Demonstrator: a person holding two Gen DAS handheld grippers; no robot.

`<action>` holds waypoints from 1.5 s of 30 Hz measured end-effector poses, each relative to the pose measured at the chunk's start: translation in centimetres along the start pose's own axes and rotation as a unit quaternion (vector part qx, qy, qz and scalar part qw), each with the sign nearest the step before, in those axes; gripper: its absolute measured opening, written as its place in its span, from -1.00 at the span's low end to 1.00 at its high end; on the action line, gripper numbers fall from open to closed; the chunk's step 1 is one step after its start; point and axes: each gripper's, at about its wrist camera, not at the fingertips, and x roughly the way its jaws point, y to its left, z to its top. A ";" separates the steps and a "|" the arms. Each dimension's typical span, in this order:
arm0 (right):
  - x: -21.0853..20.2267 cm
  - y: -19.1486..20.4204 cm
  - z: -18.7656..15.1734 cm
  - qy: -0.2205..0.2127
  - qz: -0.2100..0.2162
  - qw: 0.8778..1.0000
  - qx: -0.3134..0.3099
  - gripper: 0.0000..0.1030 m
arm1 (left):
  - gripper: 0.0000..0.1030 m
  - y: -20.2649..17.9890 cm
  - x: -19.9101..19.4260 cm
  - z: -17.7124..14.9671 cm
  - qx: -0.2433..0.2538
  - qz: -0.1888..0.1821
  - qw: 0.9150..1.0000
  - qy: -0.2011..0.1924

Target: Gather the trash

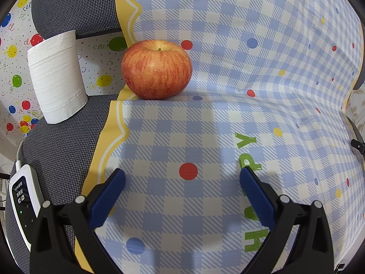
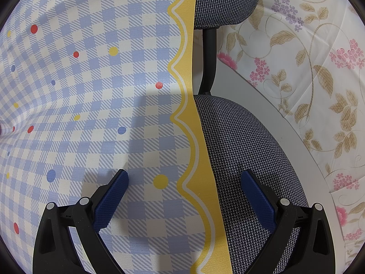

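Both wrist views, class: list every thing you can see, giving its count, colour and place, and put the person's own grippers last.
Apple: one, red-yellow, at the fold where seat meets backrest, on the cloth's yellow border.
Tissue roll: one, white, on the bare chair seat left of the apple.
Checked cloth: one, blue-white with coloured dots, draped over seat and backrest.
Chair: one, grey weave, under the cloth.
Remote-like device: one, white and black, at the seat's left edge.
Floral sheet: one, white-pink, right of the chair.
Left gripper: one, black with blue pads, open, empty.
Right gripper: one, same colours, open, empty.
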 end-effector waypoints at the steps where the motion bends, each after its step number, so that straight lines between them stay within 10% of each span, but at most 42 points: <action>1: 0.0 0.0 0.0 0.000 0.000 1.000 0.000 0.89 | 0.90 0.0 0.0 0.0 0.000 0.000 1.000 0.000; 45: 0.2 -0.1 0.3 0.000 0.000 1.000 0.000 0.89 | 0.90 -0.1 0.1 0.2 -0.001 0.001 1.000 0.000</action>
